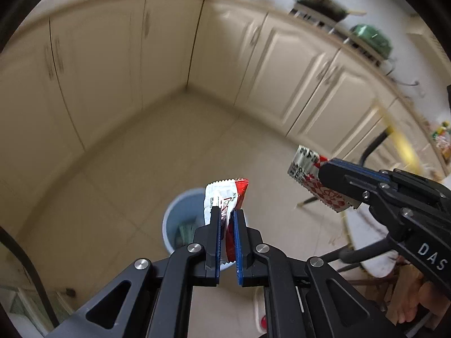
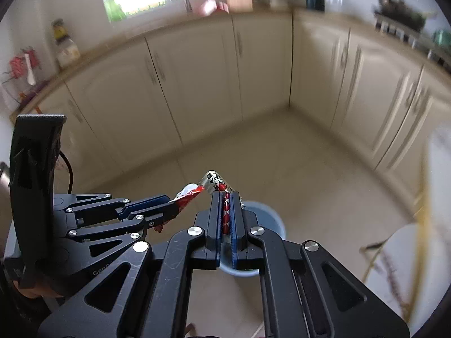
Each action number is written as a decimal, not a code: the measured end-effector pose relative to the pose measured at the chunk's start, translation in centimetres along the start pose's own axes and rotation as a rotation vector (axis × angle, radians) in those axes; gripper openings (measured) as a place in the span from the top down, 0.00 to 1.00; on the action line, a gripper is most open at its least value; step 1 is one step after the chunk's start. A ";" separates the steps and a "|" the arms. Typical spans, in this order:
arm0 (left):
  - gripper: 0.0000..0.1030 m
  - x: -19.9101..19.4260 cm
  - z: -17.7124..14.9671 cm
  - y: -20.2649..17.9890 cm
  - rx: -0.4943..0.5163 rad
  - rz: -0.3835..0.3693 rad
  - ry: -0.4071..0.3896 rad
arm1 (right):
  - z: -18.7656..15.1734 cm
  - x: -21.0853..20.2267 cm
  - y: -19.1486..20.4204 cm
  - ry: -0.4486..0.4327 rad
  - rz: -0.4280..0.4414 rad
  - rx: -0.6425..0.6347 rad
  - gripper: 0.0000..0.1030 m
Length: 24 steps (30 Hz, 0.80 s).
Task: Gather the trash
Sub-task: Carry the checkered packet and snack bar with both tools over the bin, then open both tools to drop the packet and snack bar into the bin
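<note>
kitchen floor [image 1: 141,146], cream cabinets [image 1: 296,70], blue bin [image 1: 180,211] below. left gripper [image 1: 227,217] jaws pinching red-white wrapper [image 1: 225,194]; right gripper [image 2: 227,197] jaws pinching patterned wrapper [image 2: 215,181].

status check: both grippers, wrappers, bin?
Left gripper shut on red-white wrapper. Right gripper shut on patterned wrapper. Blue bin below on the floor, nothing blocking it.

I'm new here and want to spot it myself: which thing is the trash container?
Look at the beige tiled floor in the corner of cream kitchen cabinets. The round pale blue plastic bin stands there, open-topped, just beyond the two grippers' red-and-white wrappers. It is the only blue round thing on the floor.
</note>
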State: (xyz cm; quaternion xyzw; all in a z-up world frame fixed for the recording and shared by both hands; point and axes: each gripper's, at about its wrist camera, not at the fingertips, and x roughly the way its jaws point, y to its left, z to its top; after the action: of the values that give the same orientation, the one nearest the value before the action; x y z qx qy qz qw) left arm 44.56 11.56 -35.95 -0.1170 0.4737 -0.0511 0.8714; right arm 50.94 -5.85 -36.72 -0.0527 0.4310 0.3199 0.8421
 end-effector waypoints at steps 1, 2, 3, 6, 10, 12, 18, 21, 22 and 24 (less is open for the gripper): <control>0.96 1.5 0.0 0.9 -0.013 -0.003 0.025 | -0.2 1.5 -0.5 0.020 0.011 0.012 0.94; 0.96 2.7 0.1 1.5 -0.022 -0.008 0.049 | -0.5 3.9 -1.2 0.062 0.008 0.020 0.94; 0.96 3.8 0.4 2.1 -0.031 -0.013 0.070 | -0.7 5.4 -1.6 0.085 0.009 0.022 0.94; 0.95 7.9 0.5 4.3 -0.048 0.002 0.136 | -1.6 10.1 -3.3 0.155 0.053 0.066 0.94; 0.94 10.8 1.2 6.8 -0.079 0.006 0.186 | -2.7 14.6 -5.3 0.215 0.082 0.117 0.94; 0.92 12.1 2.1 7.2 -0.090 0.012 0.192 | -3.0 16.2 -6.3 0.236 0.097 0.134 0.94; 0.75 13.4 4.1 7.0 -0.129 0.049 0.196 | -3.3 18.3 -7.7 0.248 0.128 0.170 0.87; 0.62 12.5 4.9 6.2 -0.158 0.069 0.190 | -3.3 18.1 -7.9 0.239 0.118 0.182 0.79; 0.56 11.8 4.8 7.0 -0.172 0.084 0.183 | -3.2 17.9 -8.1 0.236 0.129 0.192 0.79; 0.51 10.9 5.2 6.3 -0.195 0.092 0.168 | -3.1 17.3 -7.8 0.231 0.136 0.199 0.75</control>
State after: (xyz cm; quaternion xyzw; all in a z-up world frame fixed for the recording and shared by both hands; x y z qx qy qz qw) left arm 54.75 16.32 -43.63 -0.1745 0.5524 0.0258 0.8147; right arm 60.71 -4.56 -53.24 0.0237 0.5571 0.3238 0.7643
